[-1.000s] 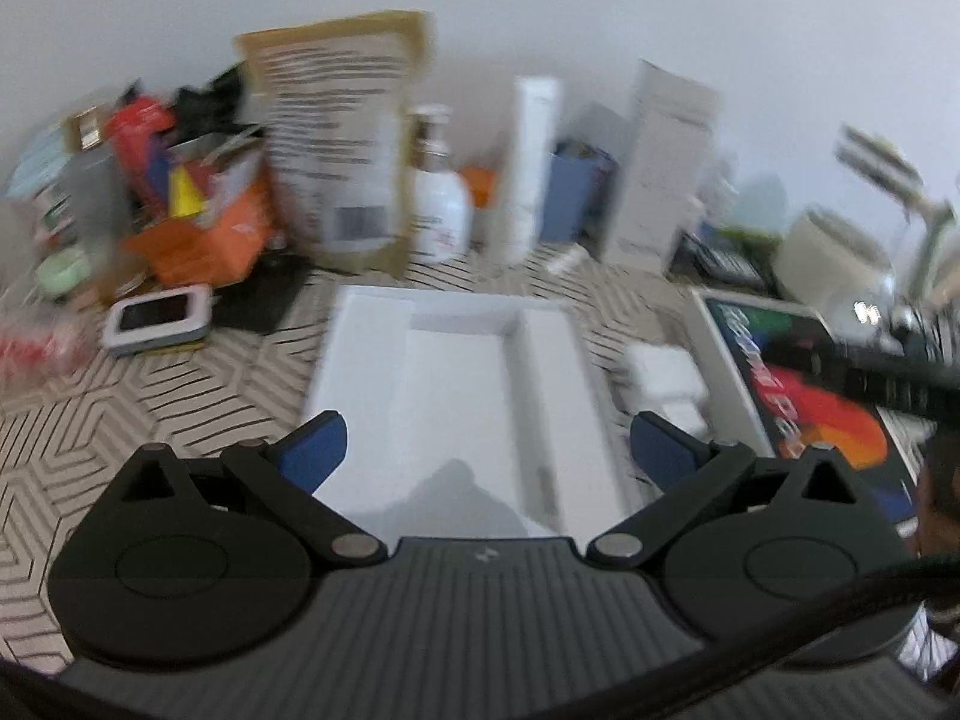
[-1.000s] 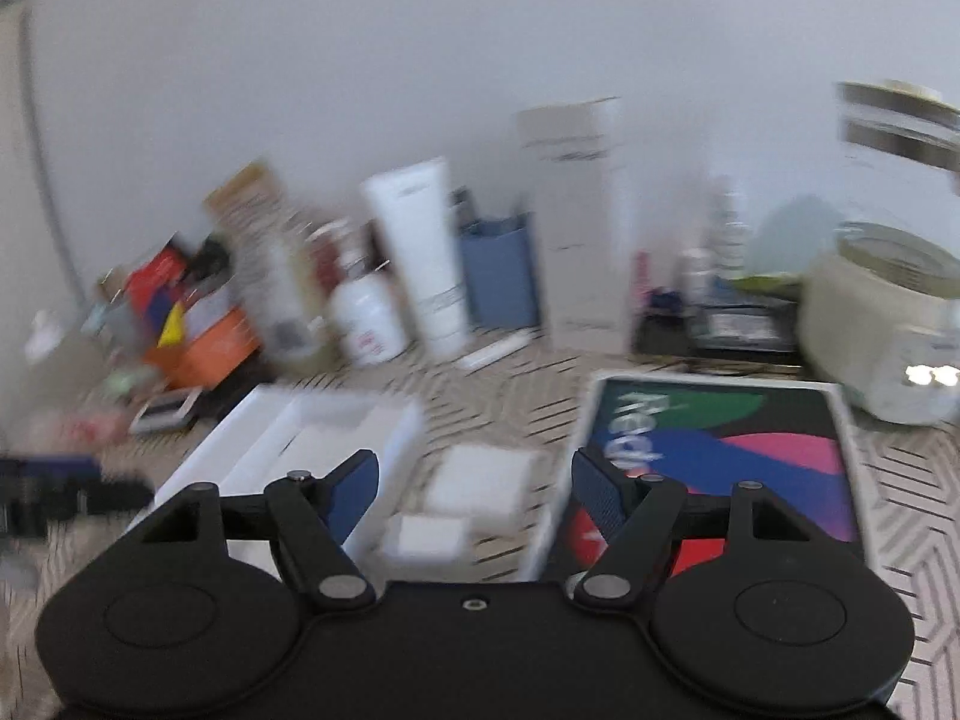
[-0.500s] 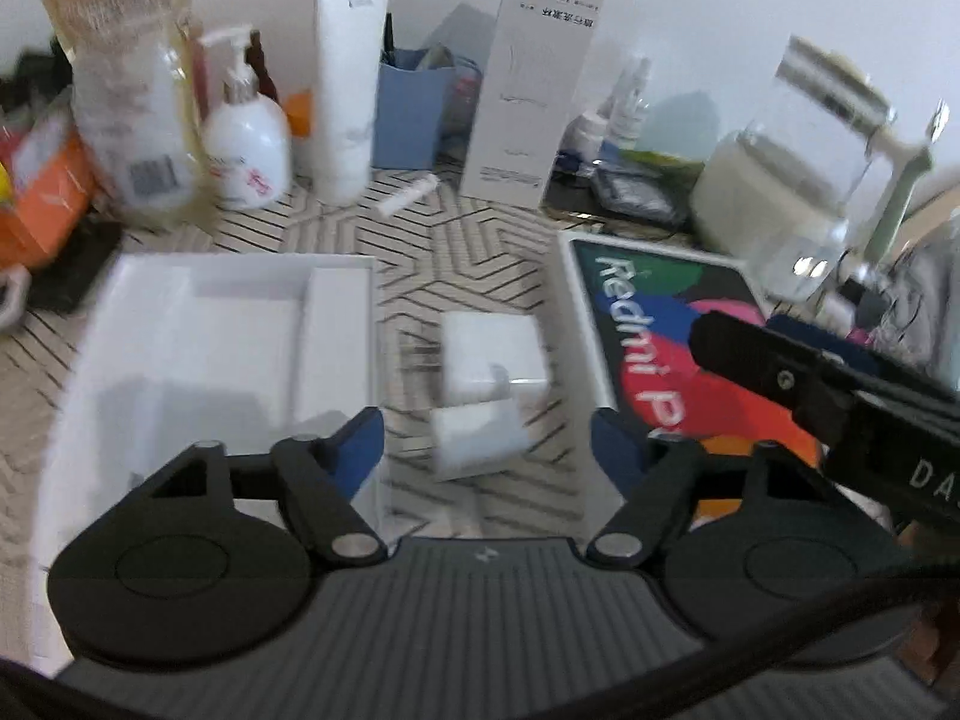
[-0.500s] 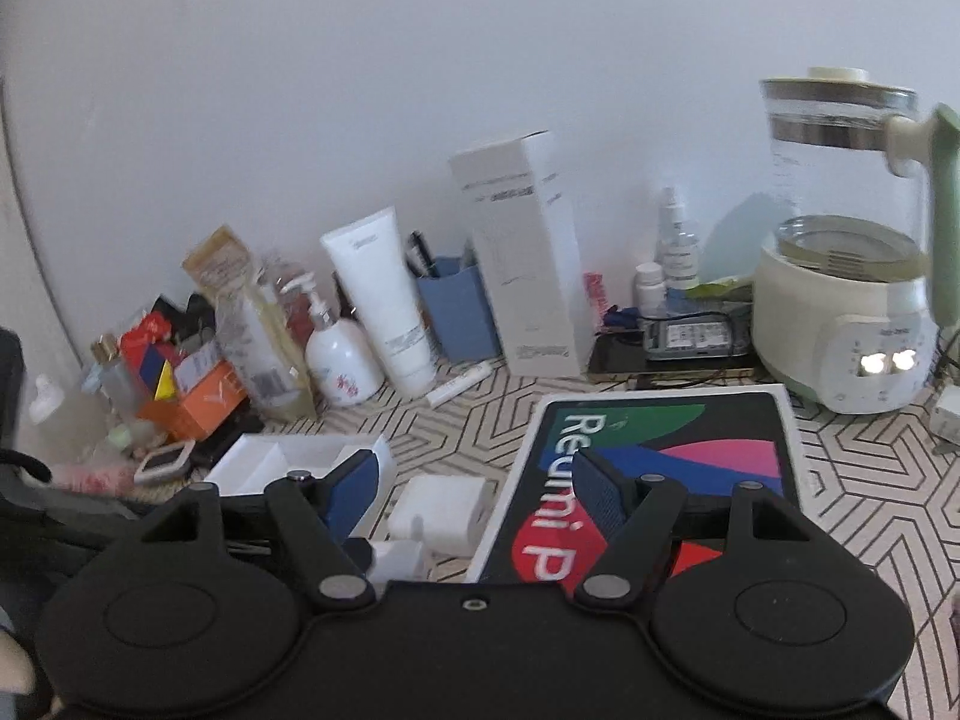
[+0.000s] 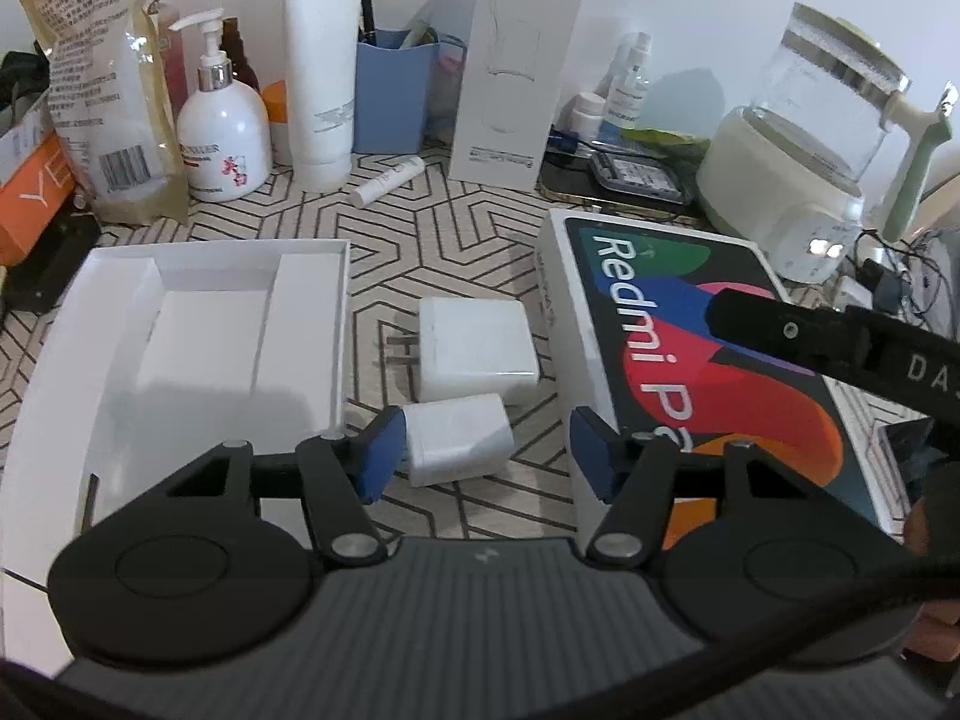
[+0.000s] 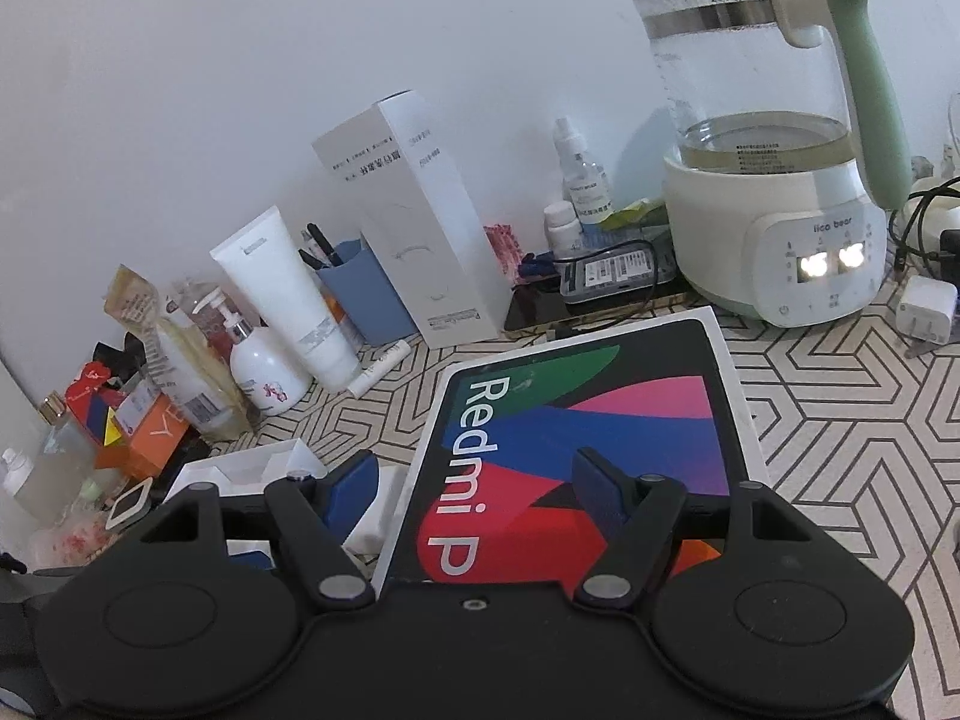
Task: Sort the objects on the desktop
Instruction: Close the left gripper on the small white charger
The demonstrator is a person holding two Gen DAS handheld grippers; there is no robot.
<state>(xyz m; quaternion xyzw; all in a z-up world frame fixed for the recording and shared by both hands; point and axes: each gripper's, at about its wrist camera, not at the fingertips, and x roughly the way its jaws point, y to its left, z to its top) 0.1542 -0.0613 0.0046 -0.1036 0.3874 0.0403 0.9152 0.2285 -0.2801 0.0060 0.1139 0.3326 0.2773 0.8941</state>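
Observation:
My left gripper (image 5: 483, 450) is open, its blue pads either side of a small white charger (image 5: 459, 438) lying on the patterned desk. A larger white plug adapter (image 5: 474, 348) lies just beyond it. An open white box tray (image 5: 72, 324) sits to the left and a colourful Redmi box lid (image 5: 690, 360) to the right. My right gripper (image 6: 477, 489) is open and empty, hovering over the near end of the Redmi lid (image 6: 576, 420). Its arm crosses the right side of the left wrist view.
Along the back wall stand a pump bottle (image 5: 222, 132), a white tube (image 5: 318, 60), a blue pen cup (image 5: 393, 90), a tall white carton (image 5: 516, 60) and a glass kettle (image 6: 774, 138). Another white plug (image 6: 927, 312) lies at right. An orange box (image 5: 30, 204) sits at far left.
My left gripper has swung right from over the white tray to the small charger and come closer to it. My right gripper has moved right and forward over the Redmi lid.

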